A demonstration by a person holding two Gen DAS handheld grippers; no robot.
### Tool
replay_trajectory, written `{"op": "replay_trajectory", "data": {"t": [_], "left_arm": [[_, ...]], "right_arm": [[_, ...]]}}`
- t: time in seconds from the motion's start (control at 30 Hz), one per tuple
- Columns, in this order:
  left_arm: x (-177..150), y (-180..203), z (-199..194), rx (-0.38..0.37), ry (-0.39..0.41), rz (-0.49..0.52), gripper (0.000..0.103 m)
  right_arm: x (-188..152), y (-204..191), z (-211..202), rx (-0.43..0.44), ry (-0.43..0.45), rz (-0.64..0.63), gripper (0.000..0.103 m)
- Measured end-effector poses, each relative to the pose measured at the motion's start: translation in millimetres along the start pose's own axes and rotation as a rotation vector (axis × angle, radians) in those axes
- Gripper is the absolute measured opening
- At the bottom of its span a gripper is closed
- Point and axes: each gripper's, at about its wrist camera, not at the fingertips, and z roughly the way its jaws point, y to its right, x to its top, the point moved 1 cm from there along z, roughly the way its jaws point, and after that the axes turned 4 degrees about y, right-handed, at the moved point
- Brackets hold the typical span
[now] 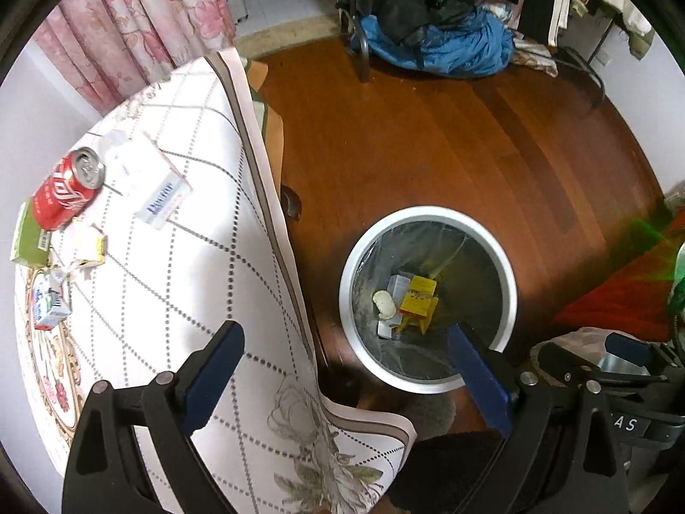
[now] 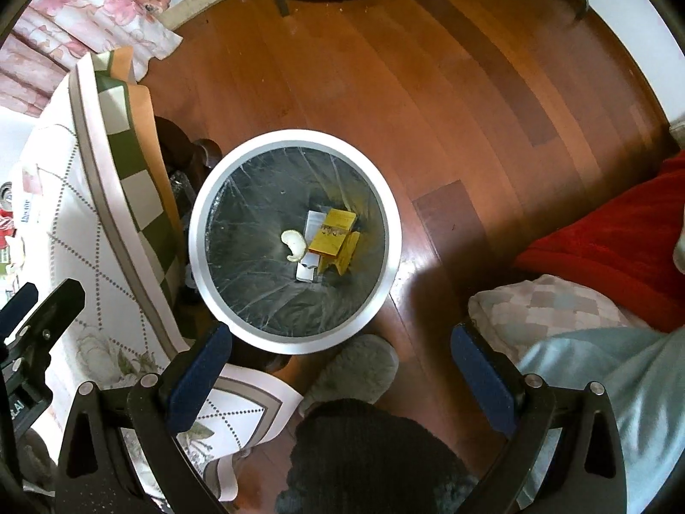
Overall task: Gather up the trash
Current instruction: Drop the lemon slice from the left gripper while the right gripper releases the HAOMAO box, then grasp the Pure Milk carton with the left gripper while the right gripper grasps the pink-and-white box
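Both my grippers — left gripper, right gripper — have jaws wide apart, holding nothing. Trash bin sits beside the counter; cola can remains there — I'd approach it squarely.

Each gripper, left and right, has black angular arms with triangular cut-outs, silver round screws at the joints, and flat dark-blue pads on its fingers. White letters "AS" mark the black body of the right one where it shows in the left wrist view. The person wears a grey fuzzy slipper, dark trousers and a pale blue garment.
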Motion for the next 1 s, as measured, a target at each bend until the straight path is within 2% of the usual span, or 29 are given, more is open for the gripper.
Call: {"op": "replay_trajectory", "data": {"t": [0.2, 0.33, 0.53, 0.57, 0.73, 0.87, 1.0], "left_arm": [[0.3, -11.0, -45.9, 0.018, 0.083, -0.022, 0.097], [4.5, -34.9, -81.2, 0.012, 0.146, -0.070, 0.097], [6.9, -112.8, -125.9, 0.059, 0.233, -0.198, 0.097], [5.8, -125.8, -127.2, 0.071, 0.234, -0.215, 0.097], [-12.1, -220.4, -110.9, 0.177, 0.191, -0.359, 0.098], [-29.8, -285.8, -73.8, 0.220, 0.109, -0.475, 0.103], [-40.7, -321.5, -36.6, 0.236, 0.034, -0.521, 0.103]], "right_arm": [[-6.6, -6.0, -51.2, 0.028, 0.084, -0.003, 0.103], [-9.4, -22.1, -94.5, 0.061, 0.157, -0.014, 0.103], [-4.7, -75.8, -143.8, 0.132, 0.240, -0.085, 0.103], [-1.4, -94.6, -149.9, 0.150, 0.249, -0.115, 0.103], [15.4, -178.0, -145.1, 0.195, 0.237, -0.240, 0.103], [36.9, -262.7, -112.1, 0.225, 0.192, -0.345, 0.103], [55.8, -326.9, -70.0, 0.201, 0.142, -0.424, 0.103]]}}
